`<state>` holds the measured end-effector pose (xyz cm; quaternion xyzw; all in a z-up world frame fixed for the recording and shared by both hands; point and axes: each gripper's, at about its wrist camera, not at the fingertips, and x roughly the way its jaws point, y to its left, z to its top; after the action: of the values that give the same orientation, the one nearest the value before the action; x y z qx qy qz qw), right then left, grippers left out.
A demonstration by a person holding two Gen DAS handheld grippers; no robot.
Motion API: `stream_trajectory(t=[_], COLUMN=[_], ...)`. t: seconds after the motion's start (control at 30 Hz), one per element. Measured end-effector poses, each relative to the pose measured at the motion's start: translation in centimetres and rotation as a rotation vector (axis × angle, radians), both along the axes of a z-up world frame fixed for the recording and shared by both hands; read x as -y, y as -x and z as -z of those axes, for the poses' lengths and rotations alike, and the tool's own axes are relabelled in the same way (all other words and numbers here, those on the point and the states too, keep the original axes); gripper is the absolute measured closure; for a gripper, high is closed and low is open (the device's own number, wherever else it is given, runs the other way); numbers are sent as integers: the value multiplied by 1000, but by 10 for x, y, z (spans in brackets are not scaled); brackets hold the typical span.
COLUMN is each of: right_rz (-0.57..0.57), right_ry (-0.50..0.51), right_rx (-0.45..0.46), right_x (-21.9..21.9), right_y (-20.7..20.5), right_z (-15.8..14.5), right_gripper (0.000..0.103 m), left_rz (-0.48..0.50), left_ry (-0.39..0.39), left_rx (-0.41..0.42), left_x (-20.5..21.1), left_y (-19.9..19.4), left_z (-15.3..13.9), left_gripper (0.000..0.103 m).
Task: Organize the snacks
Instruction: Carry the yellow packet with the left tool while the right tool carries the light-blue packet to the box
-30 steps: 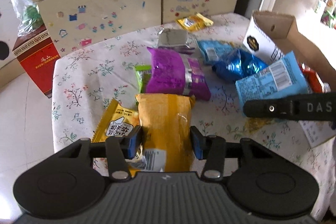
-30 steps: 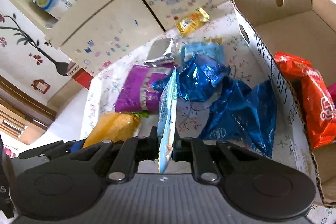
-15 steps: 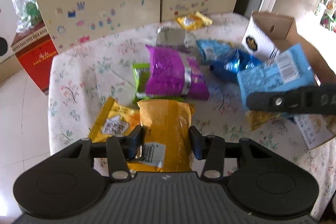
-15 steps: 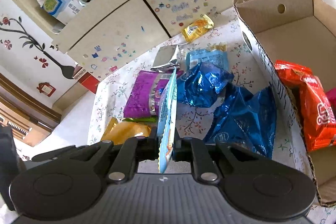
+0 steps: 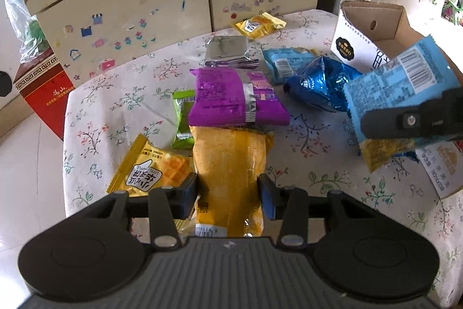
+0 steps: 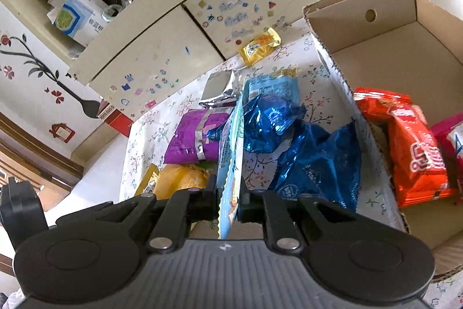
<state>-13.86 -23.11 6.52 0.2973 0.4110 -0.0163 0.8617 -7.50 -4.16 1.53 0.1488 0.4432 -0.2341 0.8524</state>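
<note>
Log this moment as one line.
left gripper: straddles orange packet, open | right gripper: shut on light-blue packet | box: open

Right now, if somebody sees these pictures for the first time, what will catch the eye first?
Probably the light blue packet, held edge-on in the shut right gripper above the table. Next, the long yellow packet between the fingers of the left gripper, with a purple packet just beyond it. At the right, the cardboard box holds an orange-red bag.
</note>
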Motion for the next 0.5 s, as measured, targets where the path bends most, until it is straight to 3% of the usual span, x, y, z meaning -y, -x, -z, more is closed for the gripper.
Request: stream_trajectory(t=[0.5], right_rz=[20], right_ry=[-21], right_rx=[50], right_x=[7], right_y=[6], right_z=[-13], right_gripper=[87], left_rz=[-27], left_ry=[112], left_rx=[64], left_x=[-11], left_y=[14], left_z=[-45], left_gripper=[61])
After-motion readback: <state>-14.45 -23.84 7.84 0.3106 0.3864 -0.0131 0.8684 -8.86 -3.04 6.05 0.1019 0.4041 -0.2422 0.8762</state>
